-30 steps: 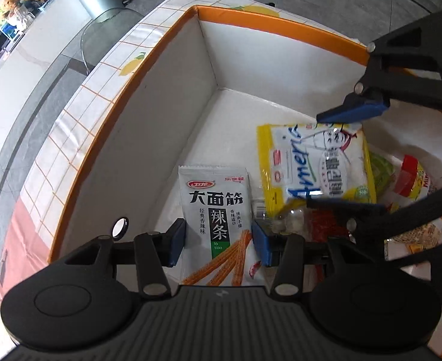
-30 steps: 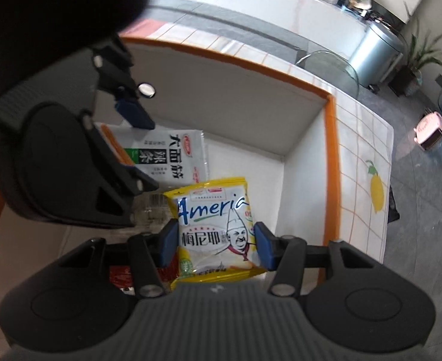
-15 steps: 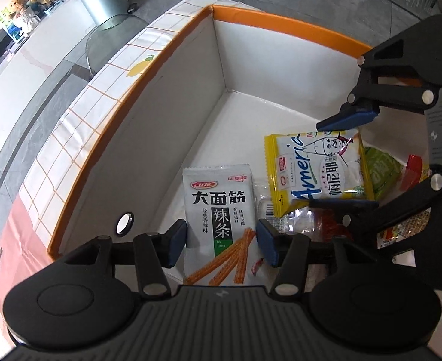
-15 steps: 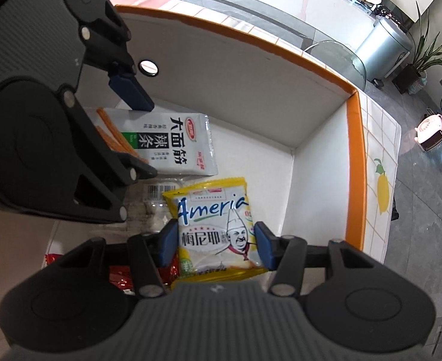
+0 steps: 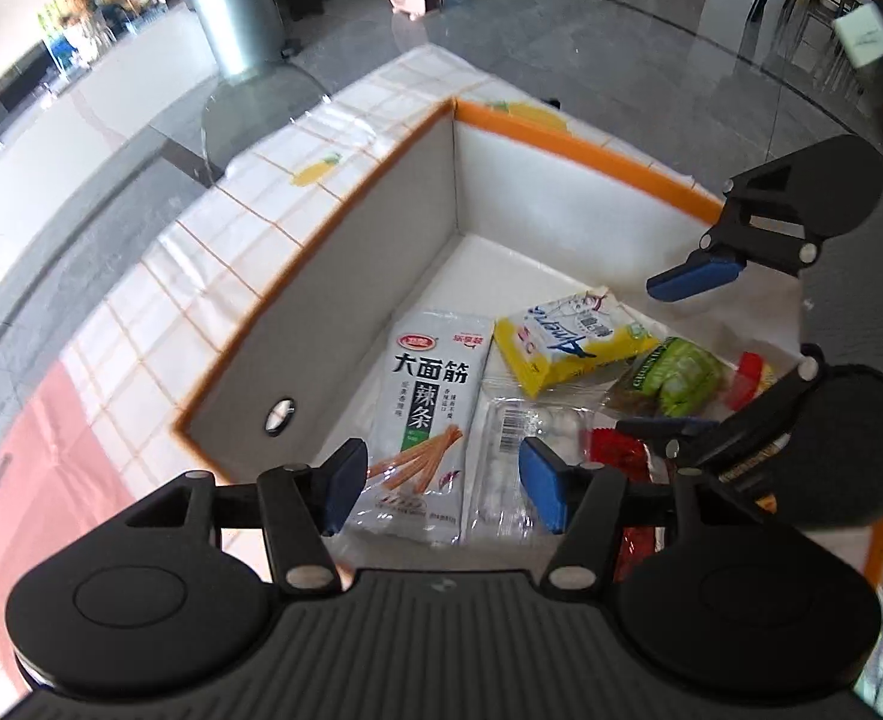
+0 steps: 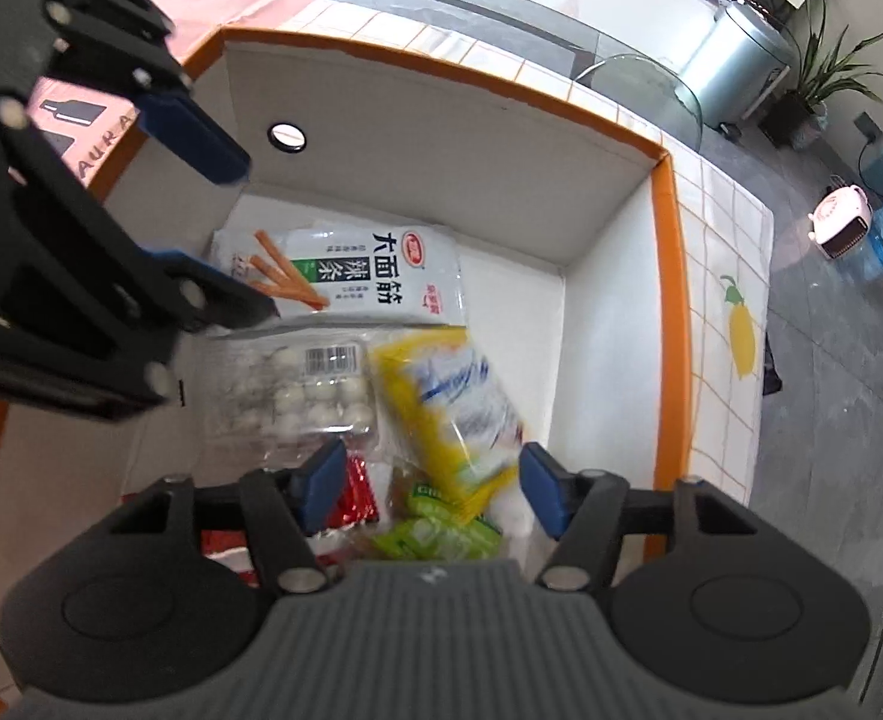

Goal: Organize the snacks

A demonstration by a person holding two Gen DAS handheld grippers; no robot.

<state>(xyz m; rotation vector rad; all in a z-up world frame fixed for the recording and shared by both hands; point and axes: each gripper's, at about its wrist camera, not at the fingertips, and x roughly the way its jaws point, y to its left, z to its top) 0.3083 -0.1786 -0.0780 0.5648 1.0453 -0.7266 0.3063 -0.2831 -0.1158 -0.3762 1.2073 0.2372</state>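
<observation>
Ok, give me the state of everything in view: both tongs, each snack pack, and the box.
Left tongs: open, empty, above the box.
Right tongs: open, empty.
Spicy strip pack: flat on the box floor, sealed.
Yellow chip bag: loose, tilted on other packs, motion-blurred.
Clear candy pack: flat, sealed.
Green pack: partly under the chip bag.
Red pack: mostly covered.
Orange-rimmed box: open-topped, holding every pack.

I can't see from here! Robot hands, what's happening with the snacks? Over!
Left gripper open, empty. Right gripper open, empty. Yellow chip bag lies loose in the box, tilted over other packets. Nothing blocking.
</observation>
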